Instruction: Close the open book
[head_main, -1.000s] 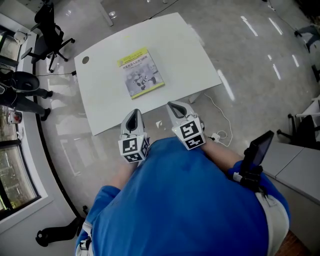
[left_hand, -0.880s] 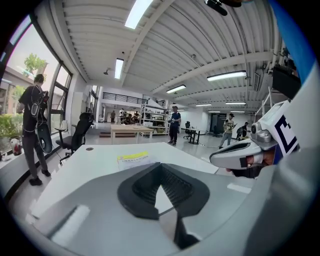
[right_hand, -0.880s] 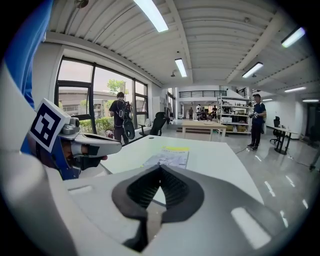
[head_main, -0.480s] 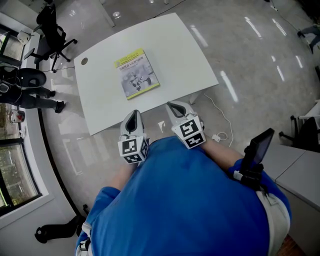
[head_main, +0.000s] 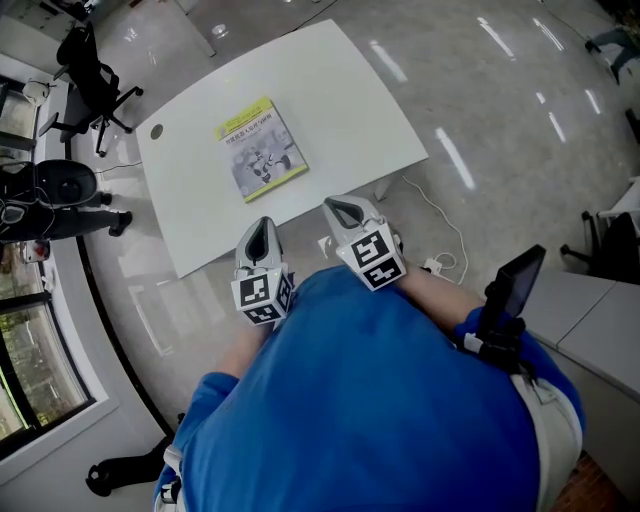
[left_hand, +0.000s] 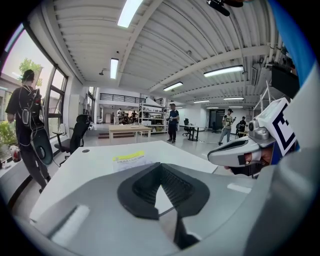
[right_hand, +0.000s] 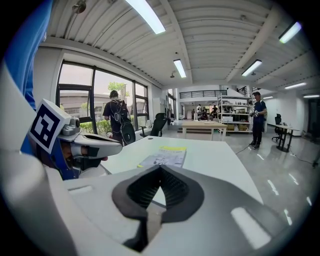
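1. The left claw (head_main: 262, 228) and the right claw (head_main: 343, 210) are both clenched on nothing, tips together. They are held side by side close to the person's body, by the near edge of the tabletop (head_main: 340, 90).
2. The book (head_main: 262, 148) lies flat on the tabletop ahead of both claws and well apart from them, more in line with the left claw. Its yellow-banded cover faces up.
3. From where I stand I see no spread pages, so I'd judge the closing done.
4. If it needs finishing, reach forward with one clenched claw and press lightly on the cover near the spine, taking care the book doesn't slide.
5. Otherwise, hold both claws back, clear of the book.
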